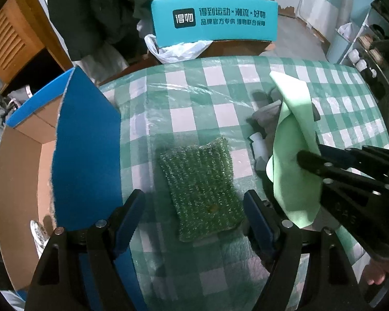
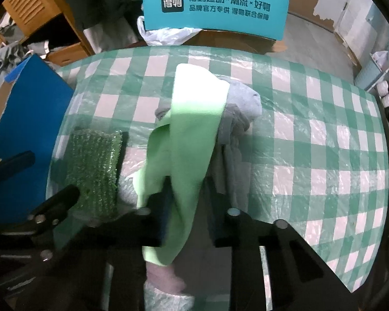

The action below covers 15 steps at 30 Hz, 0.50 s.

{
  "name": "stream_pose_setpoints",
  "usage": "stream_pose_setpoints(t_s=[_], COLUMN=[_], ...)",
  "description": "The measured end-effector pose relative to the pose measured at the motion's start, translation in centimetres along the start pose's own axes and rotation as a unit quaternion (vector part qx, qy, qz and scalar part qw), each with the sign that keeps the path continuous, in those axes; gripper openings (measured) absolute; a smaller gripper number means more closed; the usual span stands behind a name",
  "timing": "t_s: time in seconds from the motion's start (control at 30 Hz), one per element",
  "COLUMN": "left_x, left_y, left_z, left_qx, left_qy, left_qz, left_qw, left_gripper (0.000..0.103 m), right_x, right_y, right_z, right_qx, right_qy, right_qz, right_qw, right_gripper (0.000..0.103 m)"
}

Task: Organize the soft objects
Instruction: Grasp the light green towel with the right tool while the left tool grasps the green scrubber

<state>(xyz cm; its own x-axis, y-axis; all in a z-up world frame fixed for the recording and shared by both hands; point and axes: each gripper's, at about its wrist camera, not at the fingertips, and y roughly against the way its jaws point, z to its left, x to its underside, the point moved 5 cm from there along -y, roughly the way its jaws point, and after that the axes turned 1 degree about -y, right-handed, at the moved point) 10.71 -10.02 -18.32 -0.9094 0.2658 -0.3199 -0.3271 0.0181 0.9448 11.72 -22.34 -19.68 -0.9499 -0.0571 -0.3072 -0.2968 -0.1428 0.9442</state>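
A dark green knitted scrub pad [image 1: 203, 190] lies flat on the checked tablecloth [image 1: 194, 98], between the spread fingers of my open left gripper [image 1: 194, 223]. It also shows in the right wrist view [image 2: 96, 171]. My right gripper [image 2: 188, 207] is shut on a light green cloth [image 2: 186, 140], which hangs lifted over a grey cloth [image 2: 241, 108] on the table. In the left wrist view the right gripper [image 1: 313, 160] holds the light green cloth [image 1: 293, 140] to the right of the pad.
An open cardboard box [image 1: 20, 181] with a blue flap [image 1: 85, 140] stands at the table's left edge. A teal chair back [image 1: 215, 18] and a white plastic bag [image 1: 176, 49] are behind the table. A small white object [image 1: 259, 142] lies beside the grey cloth.
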Motion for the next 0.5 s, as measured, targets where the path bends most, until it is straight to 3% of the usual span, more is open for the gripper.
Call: stream_pose_setpoints(t_s=[0.03,0.13,0.5], left_x=[-0.1,-0.2,0.0], left_y=[-0.1,-0.7,-2.4], left_z=[0.0,0.0,0.5], left_qx=[0.0,0.0,-0.012], left_qy=[0.001,0.005,0.022], left_qz=[0.001,0.007,0.029], left_qw=[1.0,1.0,0.9993], left_gripper=[0.081,0.081,0.082], right_x=[0.0,0.1,0.9], right_y=[0.2,0.7,3.0], right_z=[0.0,-0.2,-2.4], right_qx=[-0.004,-0.017,-0.05], right_qy=[0.002,0.001,-0.03], right_qz=[-0.001,-0.005,-0.006], right_qw=[1.0,1.0,0.998], right_gripper=[0.012,0.009,0.007])
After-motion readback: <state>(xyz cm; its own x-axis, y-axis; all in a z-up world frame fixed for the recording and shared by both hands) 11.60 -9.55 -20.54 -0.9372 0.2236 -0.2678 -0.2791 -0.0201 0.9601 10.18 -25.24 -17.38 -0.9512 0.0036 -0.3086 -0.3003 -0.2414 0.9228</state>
